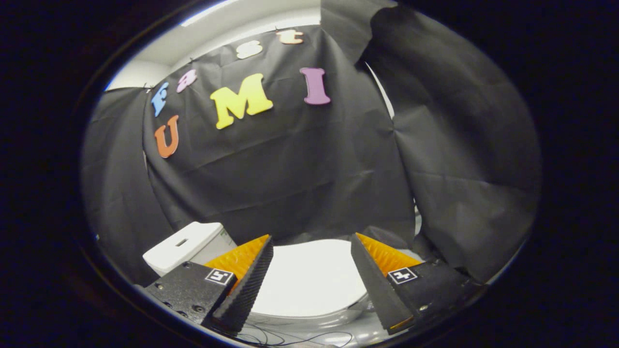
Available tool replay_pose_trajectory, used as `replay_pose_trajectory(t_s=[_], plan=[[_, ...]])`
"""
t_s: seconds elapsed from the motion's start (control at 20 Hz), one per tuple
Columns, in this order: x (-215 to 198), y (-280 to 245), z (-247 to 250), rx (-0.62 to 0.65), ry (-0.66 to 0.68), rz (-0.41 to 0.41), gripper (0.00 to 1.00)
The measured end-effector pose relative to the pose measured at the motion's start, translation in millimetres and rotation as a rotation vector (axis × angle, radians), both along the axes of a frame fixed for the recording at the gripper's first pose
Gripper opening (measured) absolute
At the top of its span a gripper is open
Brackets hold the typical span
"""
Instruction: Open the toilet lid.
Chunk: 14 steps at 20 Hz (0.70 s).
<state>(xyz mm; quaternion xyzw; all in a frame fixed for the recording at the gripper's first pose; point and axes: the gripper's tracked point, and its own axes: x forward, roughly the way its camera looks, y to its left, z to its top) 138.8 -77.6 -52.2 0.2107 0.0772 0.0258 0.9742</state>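
A white toilet lid (309, 280) lies flat and closed, seen in the gap between my two fingers and a little beyond them. Its white cistern (186, 247) stands to the left, behind my left finger (249, 278). My gripper (312, 239) is open, fingers spread wide with nothing between them, held above the lid and apart from it. The right finger (375, 280) hides the lid's right side.
Black cloth (290, 169) hangs as the booth's wall straight ahead and wraps round on the right, close behind the toilet. Thin dark cables (290, 338) trail over the pale floor just below the lid's near edge.
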Motion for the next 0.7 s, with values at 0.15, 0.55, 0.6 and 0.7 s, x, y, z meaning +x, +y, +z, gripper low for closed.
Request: replay_pose_trajectory(t_s=[0.15, 0.55, 0.6, 0.7], plan=[[11.4, -11.4, -36.7, 0.104, 0.078, 0.0, 1.0], [23.9, -46.7, -138.6, 0.263, 0.259, -0.055, 1.0], [23.1, -54.3, -148.7, 0.269, 0.273, -0.072, 1.0], [19.4, -65.7, -163.2, 0.316, 0.298, -0.088, 1.0]])
